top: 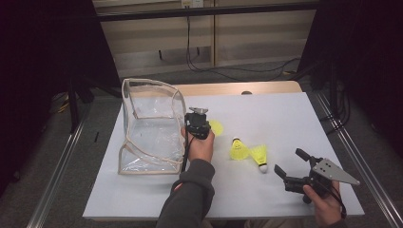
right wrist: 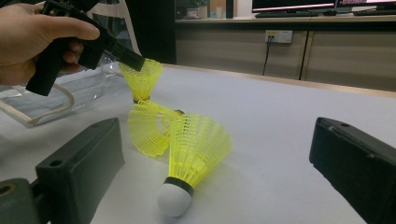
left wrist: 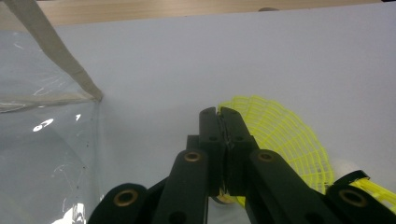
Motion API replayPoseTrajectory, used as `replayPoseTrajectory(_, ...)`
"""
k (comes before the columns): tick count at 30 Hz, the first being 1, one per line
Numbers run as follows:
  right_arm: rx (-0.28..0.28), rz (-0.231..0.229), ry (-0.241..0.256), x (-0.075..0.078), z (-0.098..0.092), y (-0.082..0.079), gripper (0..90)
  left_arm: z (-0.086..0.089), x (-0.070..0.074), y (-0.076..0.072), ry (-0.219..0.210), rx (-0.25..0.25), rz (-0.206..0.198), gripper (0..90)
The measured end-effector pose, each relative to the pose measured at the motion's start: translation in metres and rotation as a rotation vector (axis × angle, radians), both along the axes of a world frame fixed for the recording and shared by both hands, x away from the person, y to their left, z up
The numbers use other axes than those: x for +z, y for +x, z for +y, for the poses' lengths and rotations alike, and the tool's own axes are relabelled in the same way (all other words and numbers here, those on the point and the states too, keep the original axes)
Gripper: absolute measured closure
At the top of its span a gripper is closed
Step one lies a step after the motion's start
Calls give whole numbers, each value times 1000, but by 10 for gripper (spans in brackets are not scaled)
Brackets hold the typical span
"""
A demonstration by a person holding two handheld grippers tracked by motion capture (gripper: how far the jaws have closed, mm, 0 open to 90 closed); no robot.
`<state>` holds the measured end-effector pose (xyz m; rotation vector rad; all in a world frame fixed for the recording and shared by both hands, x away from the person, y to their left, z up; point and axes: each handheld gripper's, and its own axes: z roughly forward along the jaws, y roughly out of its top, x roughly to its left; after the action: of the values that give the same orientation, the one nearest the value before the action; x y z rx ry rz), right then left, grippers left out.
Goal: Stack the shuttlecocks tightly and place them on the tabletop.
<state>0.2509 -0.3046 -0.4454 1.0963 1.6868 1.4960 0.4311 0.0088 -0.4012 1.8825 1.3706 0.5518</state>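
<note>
1. Clear pouch [top: 149, 133], beige-trimmed, stands open on the white counter [top: 285, 114], just left of the left jaws; in the left gripper view its plastic wall sits left of the jaw tips.
2. Left gripper [top: 198, 124], held in the left hand [top: 199, 145]: jaws pressed together on the rim of a yellow shuttlecock's skirt [left wrist: 280, 135]. Mesh fans out to the right of and behind the jaw tips. In the right gripper view this held shuttlecock [right wrist: 141, 79] hangs skirt-up from the jaws, base close to the counter; contact with the counter cannot be told.
3. Two more yellow shuttlecocks lie on the counter between the two grippers, right of the left jaws. One [top: 238, 149] lies nearer the left gripper; the white-capped one [top: 260, 156] lies just beside it, skirts touching or nearly so.
4. Right gripper [top: 292, 168], in the right hand [top: 328, 202]: jaws spread wide, holding nothing. The white-capped shuttlecock [right wrist: 194, 154] lies ahead, between the jaws' lines, cap toward the camera.
</note>
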Motion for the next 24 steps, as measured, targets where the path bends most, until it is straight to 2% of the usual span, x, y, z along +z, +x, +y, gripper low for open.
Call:
replayPoseTrajectory(9, 9, -5, 2, 0, 1, 0, 21, 1, 1, 0, 25, 12, 3, 885)
replayPoseTrajectory(17, 8, -8, -2, 1, 1, 0, 21, 0, 0, 2, 18, 9, -10, 868)
replayPoseTrajectory(23, 16, -5, -1, 0, 2, -1, 21, -4, -5, 6, -13, -11, -55, 852)
replayPoseTrajectory(24, 19, -6, -6, 0, 2, 0, 21, -6, -7, 8, -33, -32, -72, 851)
